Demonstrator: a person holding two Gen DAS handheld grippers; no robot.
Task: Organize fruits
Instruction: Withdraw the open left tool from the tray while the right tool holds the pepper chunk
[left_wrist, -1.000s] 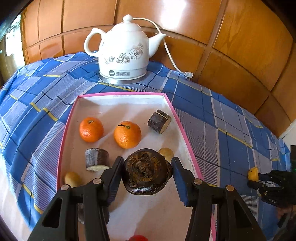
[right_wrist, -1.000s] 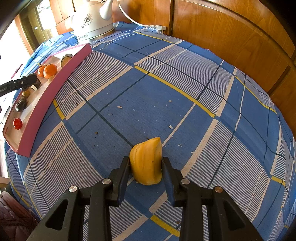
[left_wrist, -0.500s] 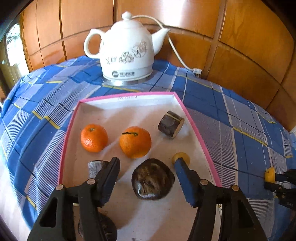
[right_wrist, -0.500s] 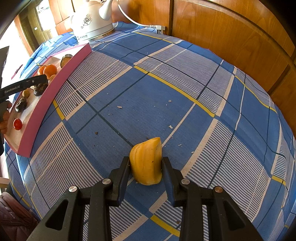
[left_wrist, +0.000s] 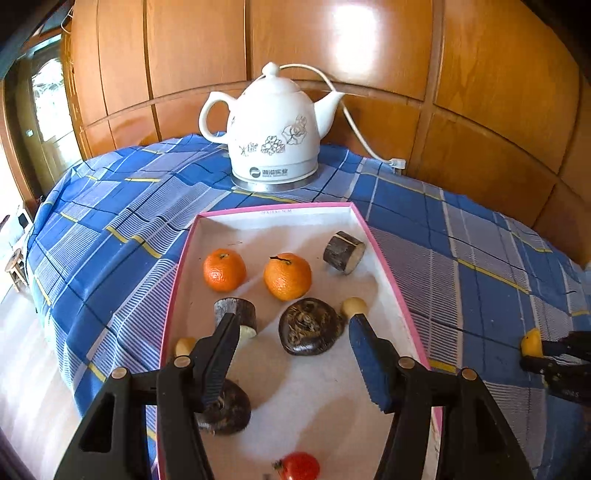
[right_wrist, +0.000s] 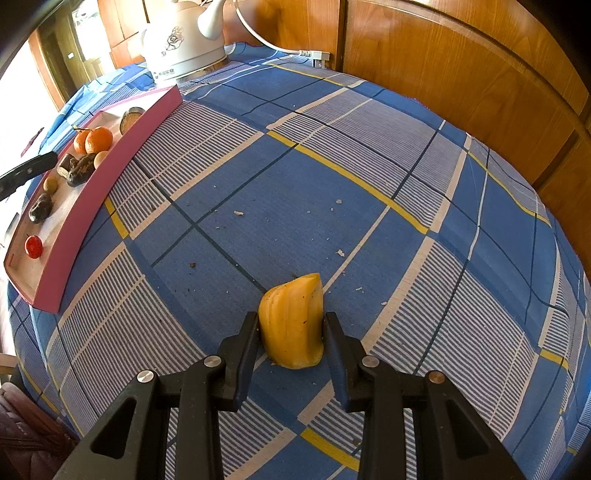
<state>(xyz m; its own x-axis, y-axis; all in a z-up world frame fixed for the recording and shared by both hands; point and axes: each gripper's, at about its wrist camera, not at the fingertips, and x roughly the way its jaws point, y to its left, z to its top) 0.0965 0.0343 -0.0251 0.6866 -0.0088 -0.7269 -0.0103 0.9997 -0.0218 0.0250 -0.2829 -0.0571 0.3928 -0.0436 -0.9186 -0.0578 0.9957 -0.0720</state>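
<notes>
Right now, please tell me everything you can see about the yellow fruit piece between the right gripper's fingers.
The yellow fruit piece is a cut wedge with faint lengthwise ridges, a smooth waxy-looking skin and a few dark specks. It stands roughly upright, its pointed tip leaning right. It sits on the blue checked tablecloth, far from the pink tray. The right gripper is shut on it, both pads pressing its sides. The left wrist view shows only its yellow tip.
</notes>
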